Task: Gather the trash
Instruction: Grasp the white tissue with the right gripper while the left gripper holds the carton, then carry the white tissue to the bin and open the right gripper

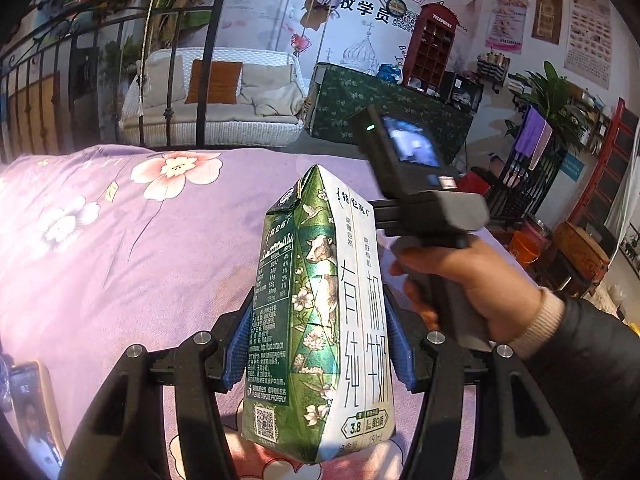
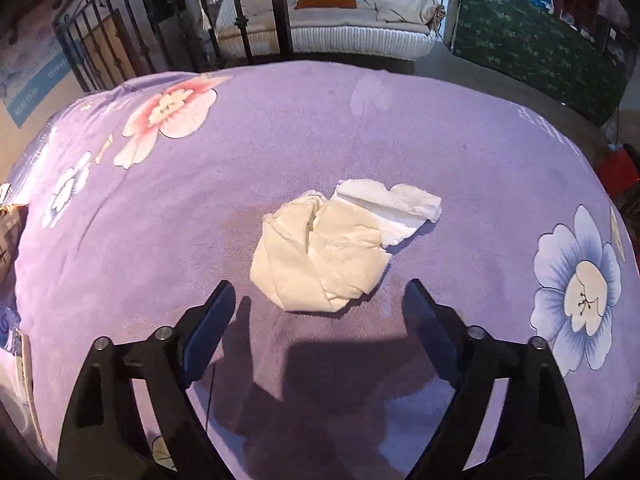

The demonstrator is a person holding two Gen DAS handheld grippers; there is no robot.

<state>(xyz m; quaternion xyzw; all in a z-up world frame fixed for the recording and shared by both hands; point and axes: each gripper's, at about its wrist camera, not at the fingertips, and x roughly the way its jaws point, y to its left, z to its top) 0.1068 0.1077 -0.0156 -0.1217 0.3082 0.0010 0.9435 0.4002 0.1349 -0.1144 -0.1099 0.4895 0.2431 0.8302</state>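
Note:
My left gripper (image 1: 318, 344) is shut on a green and white milk carton (image 1: 320, 320) and holds it upright above the purple flowered bedspread (image 1: 120, 260). The right gripper's body, held in a hand (image 1: 460, 280), shows behind the carton in the left wrist view. In the right wrist view my right gripper (image 2: 320, 300) is open and empty just above the bedspread (image 2: 280, 120). A crumpled white tissue (image 2: 332, 248) lies on the cloth right ahead of its fingertips, between the two fingers' lines.
A black metal bed frame (image 2: 276, 8) stands at the far end of the bed. Beyond it are a white wicker sofa (image 2: 340, 32) and a green-covered table (image 2: 540, 48). A phone (image 1: 32, 412) lies at the left edge.

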